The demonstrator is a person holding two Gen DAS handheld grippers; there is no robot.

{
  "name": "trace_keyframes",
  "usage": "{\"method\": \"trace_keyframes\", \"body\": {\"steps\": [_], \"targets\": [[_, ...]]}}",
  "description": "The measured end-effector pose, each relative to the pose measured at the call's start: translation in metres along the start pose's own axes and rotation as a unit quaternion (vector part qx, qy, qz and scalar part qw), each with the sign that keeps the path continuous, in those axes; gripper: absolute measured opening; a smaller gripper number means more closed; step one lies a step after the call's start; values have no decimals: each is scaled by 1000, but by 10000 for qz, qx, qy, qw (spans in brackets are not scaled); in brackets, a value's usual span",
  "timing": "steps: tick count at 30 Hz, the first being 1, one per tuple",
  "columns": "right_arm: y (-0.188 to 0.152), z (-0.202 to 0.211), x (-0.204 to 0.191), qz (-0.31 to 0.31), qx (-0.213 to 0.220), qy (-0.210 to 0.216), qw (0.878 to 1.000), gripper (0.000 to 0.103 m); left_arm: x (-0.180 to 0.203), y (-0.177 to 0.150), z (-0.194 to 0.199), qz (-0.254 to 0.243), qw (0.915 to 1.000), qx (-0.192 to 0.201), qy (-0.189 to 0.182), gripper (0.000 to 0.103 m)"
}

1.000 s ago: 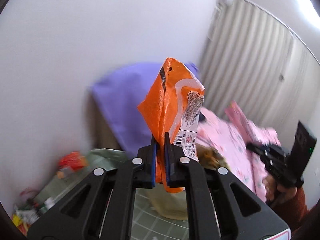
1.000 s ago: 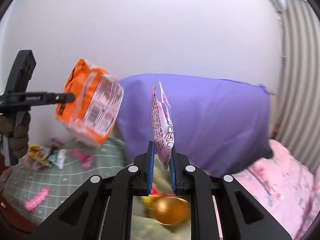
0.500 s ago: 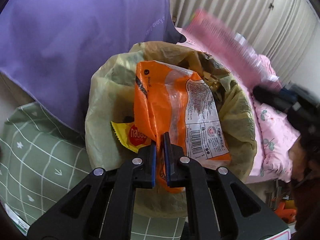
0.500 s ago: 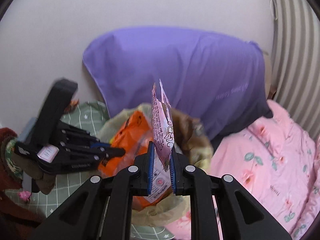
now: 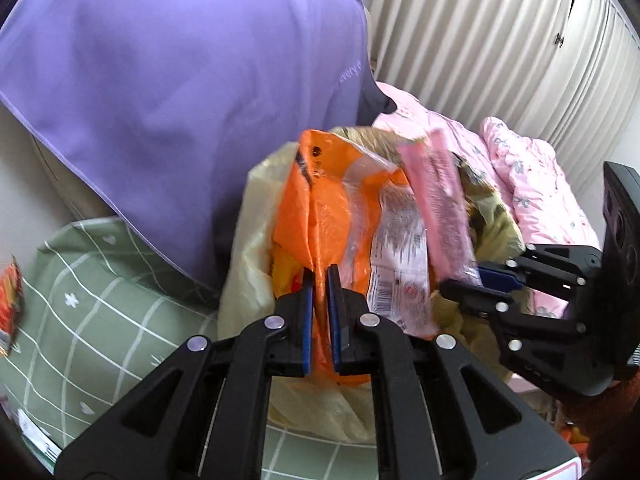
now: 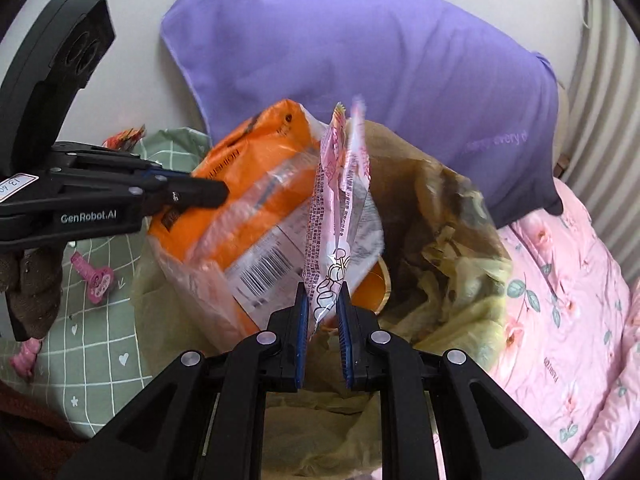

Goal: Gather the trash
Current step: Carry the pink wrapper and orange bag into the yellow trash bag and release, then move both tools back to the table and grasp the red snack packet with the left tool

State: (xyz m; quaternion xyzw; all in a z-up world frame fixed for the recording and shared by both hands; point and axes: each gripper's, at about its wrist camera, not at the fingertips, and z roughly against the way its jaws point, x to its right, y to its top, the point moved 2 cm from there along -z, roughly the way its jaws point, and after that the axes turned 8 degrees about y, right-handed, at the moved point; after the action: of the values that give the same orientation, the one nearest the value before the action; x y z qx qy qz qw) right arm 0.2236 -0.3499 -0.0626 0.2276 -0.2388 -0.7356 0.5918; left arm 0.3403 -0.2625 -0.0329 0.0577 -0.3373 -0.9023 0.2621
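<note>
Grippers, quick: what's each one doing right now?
Left gripper: shut on the orange packet.
Right gripper: shut on the pink wrapper.

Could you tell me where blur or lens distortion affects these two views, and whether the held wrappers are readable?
Left wrist view: the pink wrapper is smeared by motion, the orange bag print is soft, and the curtain bows with fisheye. Right wrist view: sharper; the orange bag's barcode is crisp, the pink wrapper's top edge ghosts slightly, and dark vignetting fills the corners.

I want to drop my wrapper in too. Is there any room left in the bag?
The yellowish plastic trash bag has open room on its right side, beside the pink quilt. Its left is crowded by the big orange snack packet and thin pink wrapper.
</note>
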Motion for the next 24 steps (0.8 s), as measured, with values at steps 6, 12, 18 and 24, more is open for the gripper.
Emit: {"method": "trace_keyframes", "body": {"steps": [6,12,18,24], "targets": [[-2,15,14,-451,119,-94,9989,15,5,8,12,-244,9984,229,451,7],[-4,17,14,-543,202,-79,9983,15,5,7,8,18,9999,117,-30,7],[-8,23,11,-481,276,-26,9985,46,-5,2,3,505,9968,-7,-613,29],[-7,35,3,-342,538,-42,9980,46,-27,5,46,792,9926,505,-771,52]]}}
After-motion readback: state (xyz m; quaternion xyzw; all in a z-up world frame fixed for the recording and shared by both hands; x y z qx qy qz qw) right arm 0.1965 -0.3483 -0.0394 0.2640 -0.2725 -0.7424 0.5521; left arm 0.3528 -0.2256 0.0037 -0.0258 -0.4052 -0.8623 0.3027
